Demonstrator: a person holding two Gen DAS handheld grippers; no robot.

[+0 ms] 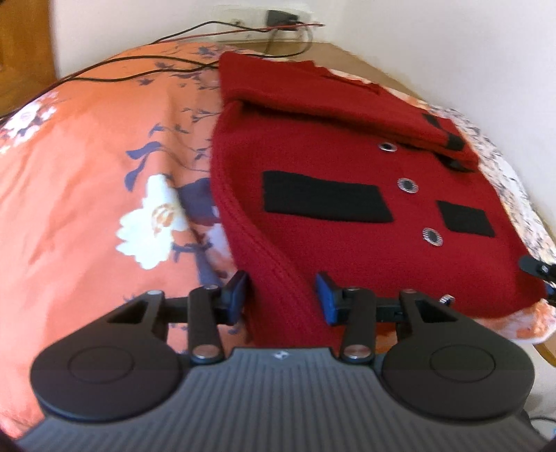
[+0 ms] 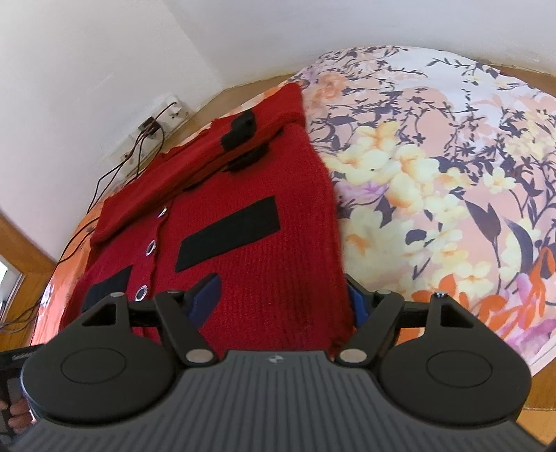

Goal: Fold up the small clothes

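**knitfan:** Red knit cardigan [image 1: 330, 215] is spread front-up on a bed with a floral cover [image 1: 87, 156], orange on one side and pale peach with yellow blossoms on the other [image 2: 434, 174]. It's got black pocket patches [image 1: 323, 198], a row of silver-ringed buttons [image 1: 408, 185], and both sleeves are folded across the chest near the top [image 2: 194, 167], black cuffs [image 2: 239, 130] showing.

**foldbot_joe:** What are the tongs doing?

**knitfan:** Left gripper [image 1: 281, 295] has its blue pads apart, and the ribbed side edge of the cardigan runs right between them. The fabric touches or sits just beside the left pad [image 1: 238, 295]. Not squeezed, though; there's a clear gap on the other side.

**foldbot_joe:** And the right one?

**knitfan:** Right gripper [image 2: 281, 299] is spread wide over the hem corner on the opposite side. One pad [image 2: 205, 295] sits on top of the knit, and the other [image 2: 358, 302] is mostly hidden behind the edge of the fabric. So released, straddling the cloth rather than pinching it.

**foldbot_joe:** Anything else around?

**knitfan:** Thin red and black wires [image 1: 208, 29] trail over the far end of the bed to a wall socket [image 1: 281, 15]. Wooden floor [image 2: 215, 107] by the white wall. The picture's a bit blurry on the left side.
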